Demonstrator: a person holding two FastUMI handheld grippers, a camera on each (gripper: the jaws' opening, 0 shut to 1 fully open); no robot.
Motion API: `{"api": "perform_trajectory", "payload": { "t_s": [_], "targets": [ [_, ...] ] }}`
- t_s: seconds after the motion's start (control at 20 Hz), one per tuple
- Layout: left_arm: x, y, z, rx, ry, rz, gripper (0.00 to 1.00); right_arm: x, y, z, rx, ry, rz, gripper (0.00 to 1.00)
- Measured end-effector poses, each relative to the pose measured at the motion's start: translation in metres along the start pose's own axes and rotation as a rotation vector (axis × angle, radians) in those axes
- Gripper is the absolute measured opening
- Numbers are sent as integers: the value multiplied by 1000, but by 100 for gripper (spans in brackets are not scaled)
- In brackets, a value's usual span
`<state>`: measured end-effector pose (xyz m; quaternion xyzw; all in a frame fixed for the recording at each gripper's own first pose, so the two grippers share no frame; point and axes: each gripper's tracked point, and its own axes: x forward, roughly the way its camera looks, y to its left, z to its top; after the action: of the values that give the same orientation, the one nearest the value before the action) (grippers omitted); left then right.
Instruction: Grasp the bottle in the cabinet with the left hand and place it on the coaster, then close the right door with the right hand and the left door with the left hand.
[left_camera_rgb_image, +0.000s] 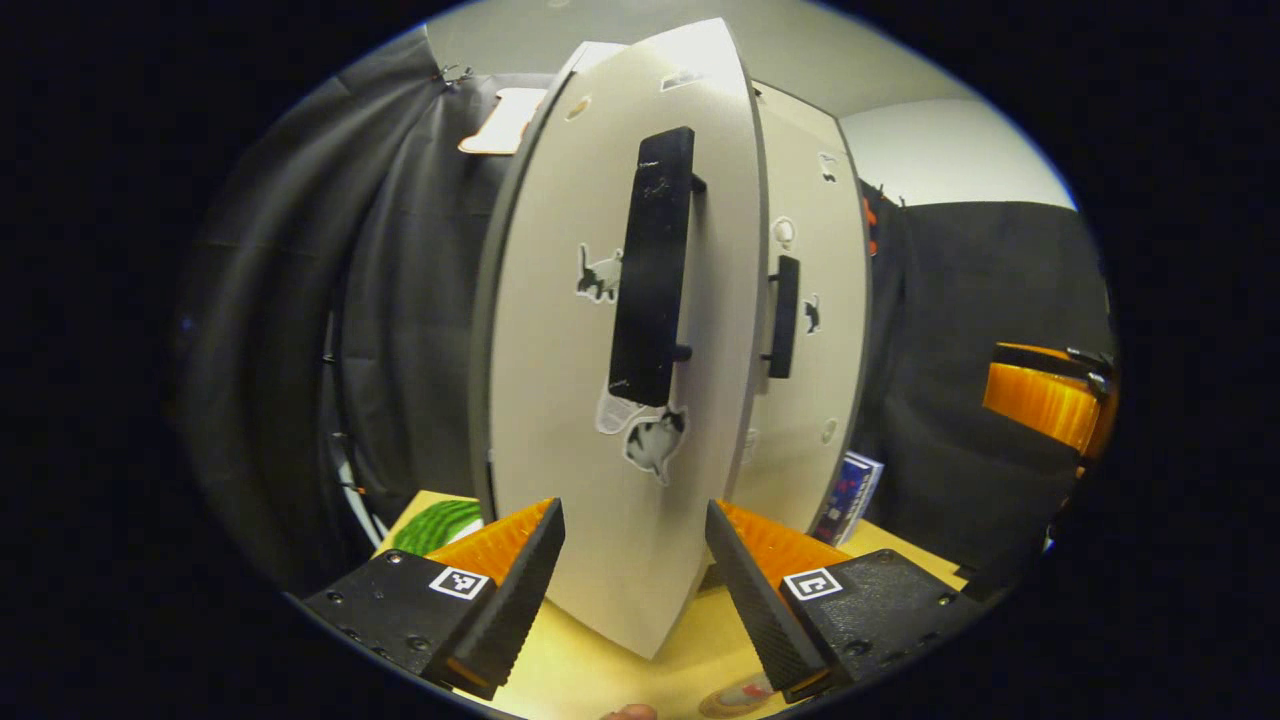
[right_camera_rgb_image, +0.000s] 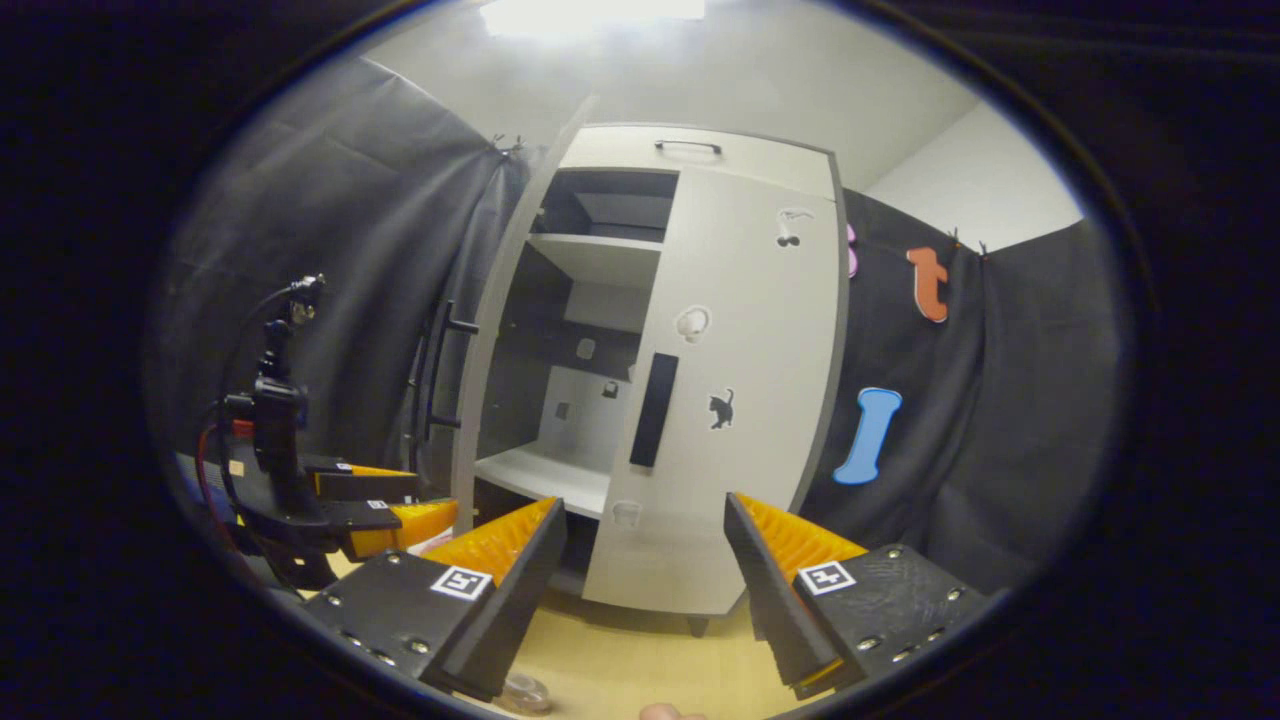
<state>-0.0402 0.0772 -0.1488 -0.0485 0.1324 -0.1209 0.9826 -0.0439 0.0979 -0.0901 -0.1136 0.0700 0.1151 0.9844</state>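
In the left gripper view the left claw (left_camera_rgb_image: 635, 560) sits nearest, its two fingers spread wide with nothing between them but air, hovering over the yellow worktop (left_camera_rgb_image: 590, 670). Just ahead of them stands the left door (left_camera_rgb_image: 560, 400) of the cabinet, swung partway out so its outer face and long black handle (left_camera_rgb_image: 653, 265) look back at the camera; cat stickers (left_camera_rgb_image: 655, 440) dot the panel. Behind it the right door (left_camera_rgb_image: 805, 330) lies flat against the cabinet front, carrying a shorter dark handle (left_camera_rgb_image: 783, 316). A green patterned item (left_camera_rgb_image: 438, 524) lies on the worktop at the lower left, and a blue box (left_camera_rgb_image: 848, 497) stands beside the cabinet's right foot. A round disc with a reddish print (left_camera_rgb_image: 735, 697) peeps out at the bottom edge — whether it is the coaster I cannot tell. In the right gripper view the right claw (right_camera_rgb_image: 645, 565) is likewise spread wide and holds nothing, set well back from the cabinet (right_camera_rgb_image: 700, 150). From here the left half gapes open, with a pale lower shelf (right_camera_rgb_image: 545, 475) and an upper shelf (right_camera_rgb_image: 595, 255) visible. A clear round object (right_camera_rgb_image: 525, 692) — possibly the bottle — rests on the worktop at the bottom edge, near the right claw's left finger.
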Motion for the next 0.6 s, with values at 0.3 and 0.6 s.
{"api": "perform_trajectory", "payload": {
  "t_s": [0.3, 0.6],
  "targets": [
    [22, -39, -3, 57, 19, -83, 92, -7, -30, -8, 24, 21, -87, 95],
    [28, -58, -3, 63, 32, -92, 92, -4, -50, -21, 33, 49, -111, 96]
  ]
}}
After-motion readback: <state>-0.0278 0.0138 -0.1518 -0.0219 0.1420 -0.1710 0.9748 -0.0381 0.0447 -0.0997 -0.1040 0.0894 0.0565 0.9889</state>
